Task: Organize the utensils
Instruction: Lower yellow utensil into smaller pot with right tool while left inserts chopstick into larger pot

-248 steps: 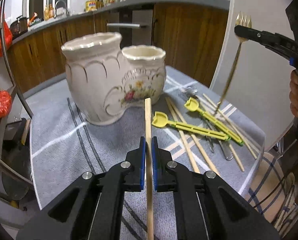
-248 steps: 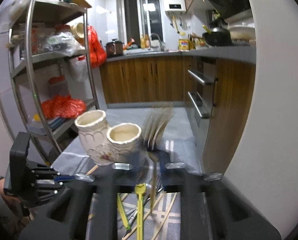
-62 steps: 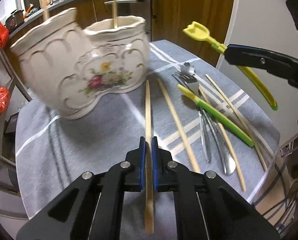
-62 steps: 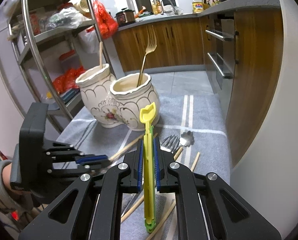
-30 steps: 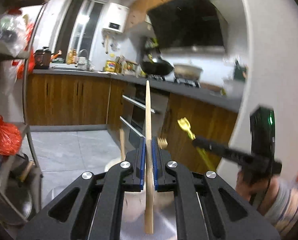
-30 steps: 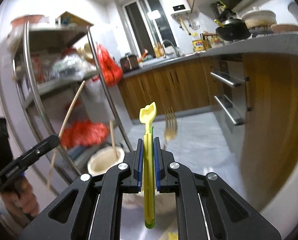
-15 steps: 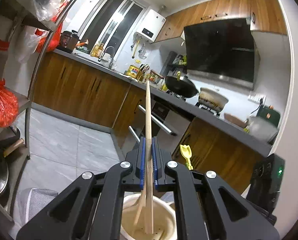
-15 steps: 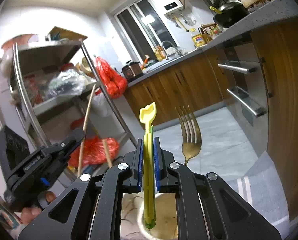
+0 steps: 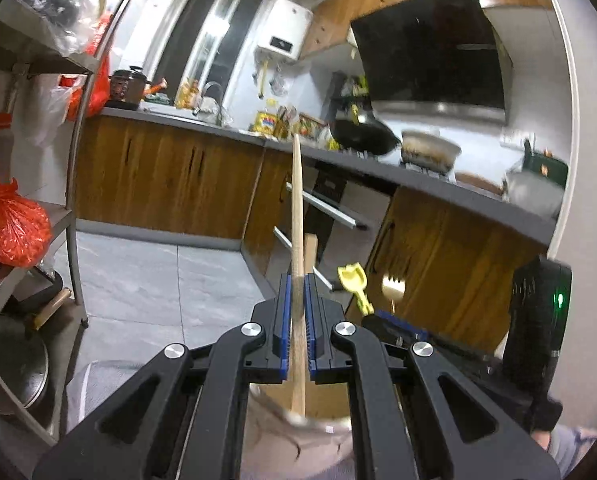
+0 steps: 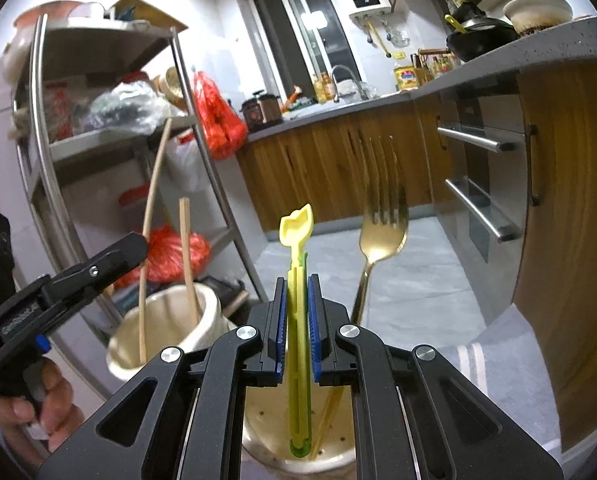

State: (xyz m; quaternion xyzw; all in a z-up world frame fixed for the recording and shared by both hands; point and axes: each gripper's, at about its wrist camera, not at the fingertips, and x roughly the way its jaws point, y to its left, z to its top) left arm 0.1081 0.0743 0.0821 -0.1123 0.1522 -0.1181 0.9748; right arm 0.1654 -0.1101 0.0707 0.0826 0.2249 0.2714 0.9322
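Left wrist view: wooden chopstick (image 9: 297, 240) runs near vertical up the frame centre, long axis top to bottom, upper tip against the counter line, lower end dipping into the cream ceramic holder (image 9: 298, 432) at the bottom centre. Left gripper (image 9: 297, 312) is clamped tight on the chopstick, blue pads pressed to both sides. A second wooden stick (image 9: 311, 250) stands just behind it, to its right.

Right wrist view: yellow-green utensil (image 10: 298, 320) stands upright, long axis vertical, its flat yellow scoop-like head at the frame centre and its green lower end down inside the near holder compartment (image 10: 298, 432) at the bottom centre. Right gripper (image 10: 297, 316) is closed on the utensil's shaft, pads touching both sides. Gold fork (image 10: 382, 232) sits in the same compartment, tines up, leaning slightly right, handle passing behind the gripper. That compartment's floor shows small holes.

Far compartment (image 10: 166, 332), lower left of the right wrist view, holds a short chopstick (image 10: 187, 256) leaning slightly, and the long chopstick (image 10: 152, 232) gripped by the left gripper (image 10: 138, 246), tilted with its top to the right and its lower end inside the compartment. A person's hand (image 10: 30, 408) grips that tool's handle at the lower left edge.

The chopsticks are plain light wood; the utensil is bright yellow plastic with a green underside.
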